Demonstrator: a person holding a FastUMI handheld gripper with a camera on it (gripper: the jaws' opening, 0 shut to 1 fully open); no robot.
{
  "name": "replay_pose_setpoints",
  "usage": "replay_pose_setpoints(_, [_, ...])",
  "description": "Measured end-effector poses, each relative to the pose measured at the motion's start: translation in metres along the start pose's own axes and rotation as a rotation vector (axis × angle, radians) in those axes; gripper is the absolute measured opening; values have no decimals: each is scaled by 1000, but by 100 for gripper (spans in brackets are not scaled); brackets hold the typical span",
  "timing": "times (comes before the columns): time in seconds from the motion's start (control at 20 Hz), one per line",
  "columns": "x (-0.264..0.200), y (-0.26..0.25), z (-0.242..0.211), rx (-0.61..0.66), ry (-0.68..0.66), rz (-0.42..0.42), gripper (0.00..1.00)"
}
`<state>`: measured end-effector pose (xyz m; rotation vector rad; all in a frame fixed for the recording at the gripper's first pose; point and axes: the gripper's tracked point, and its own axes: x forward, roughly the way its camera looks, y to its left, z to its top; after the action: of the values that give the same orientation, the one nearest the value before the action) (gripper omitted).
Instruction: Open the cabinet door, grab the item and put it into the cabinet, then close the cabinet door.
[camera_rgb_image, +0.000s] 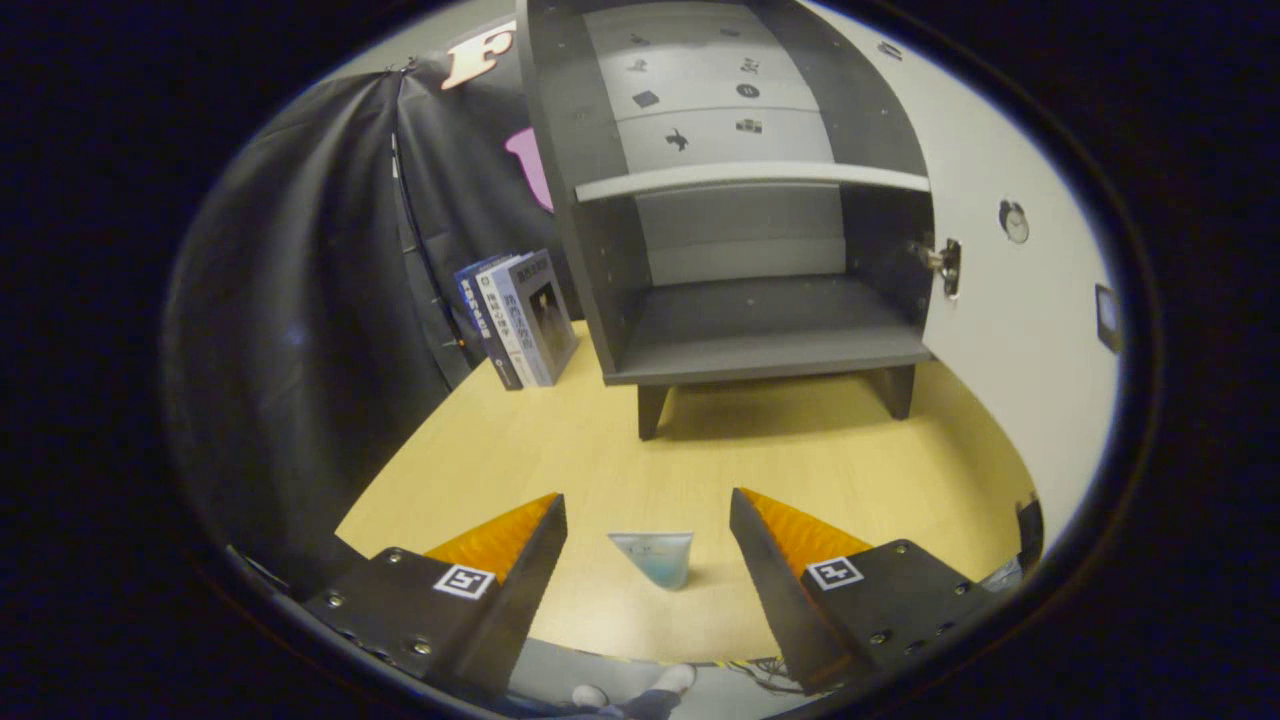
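Note:
A small pale-blue tube (655, 557) stands on the light wooden table (780, 470), between my two fingers and touching neither. My gripper (648, 510) is open, with a wide gap on each side of the tube. Beyond the fingers stands the grey cabinet (740, 330) on short legs. Its white door (1010, 330) is swung open to the right, hinge showing at the inner edge. The lower compartment holds nothing; a pale shelf (750, 178) divides it from the upper one.
Several books (520, 318) stand upright left of the cabinet, against the black cloth wall (300, 300). The table's near edge runs just below the tube, with a person's shoes (640, 695) on the floor beneath it.

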<state>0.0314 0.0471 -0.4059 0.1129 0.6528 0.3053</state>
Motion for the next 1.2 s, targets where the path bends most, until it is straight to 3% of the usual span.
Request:
replay_pose_setpoints(0.2, [24,-4,-32,-11,42,-33,95])
replay_pose_setpoints(0.45, [30,-3,-36,-21,28,-45,86])
replay_pose_setpoints(0.7, [28,-11,-30,-22,30,-67,55])
replay_pose_setpoints(0.95, [-7,-5,26,-25,-48,-52,55])
replay_pose_setpoints(1.2, [-54,2,143,-107,-217,-54,55])
